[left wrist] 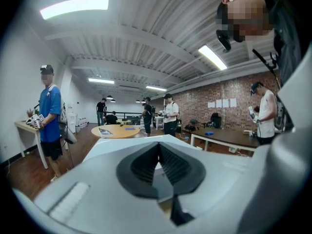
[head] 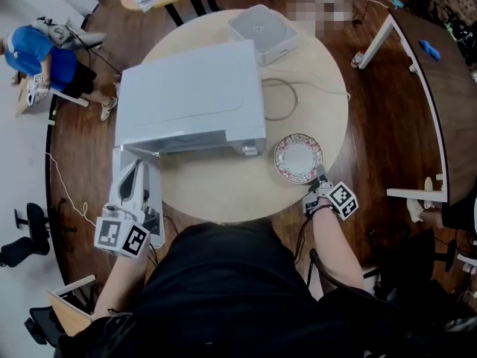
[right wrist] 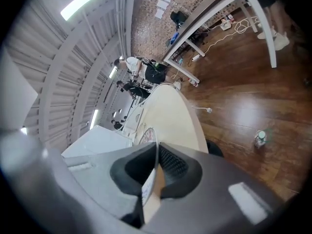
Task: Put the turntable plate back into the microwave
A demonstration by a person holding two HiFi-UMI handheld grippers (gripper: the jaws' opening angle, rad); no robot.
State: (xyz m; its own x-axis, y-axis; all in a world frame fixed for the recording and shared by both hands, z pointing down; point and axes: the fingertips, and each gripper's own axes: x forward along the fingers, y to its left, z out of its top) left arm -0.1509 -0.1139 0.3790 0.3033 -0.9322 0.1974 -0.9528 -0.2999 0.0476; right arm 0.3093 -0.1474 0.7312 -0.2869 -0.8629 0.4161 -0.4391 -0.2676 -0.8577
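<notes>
The left tool (left wrist: 159,155) looks clenched on the swung-open door (head: 118,174) of the microwave (head: 190,95), at the near-left edge of the desk (head: 223,192). The cavity mouth faces the person (the roof hides its inside in the head view). Just right of that mouth is the turntable plate (head: 298,157), face-up. It is round, so it has no long axis. The right tool (head: 320,181) grasps its near rim. The right hand is nearer, and the plate must probably travel leftward, then inward.
</notes>
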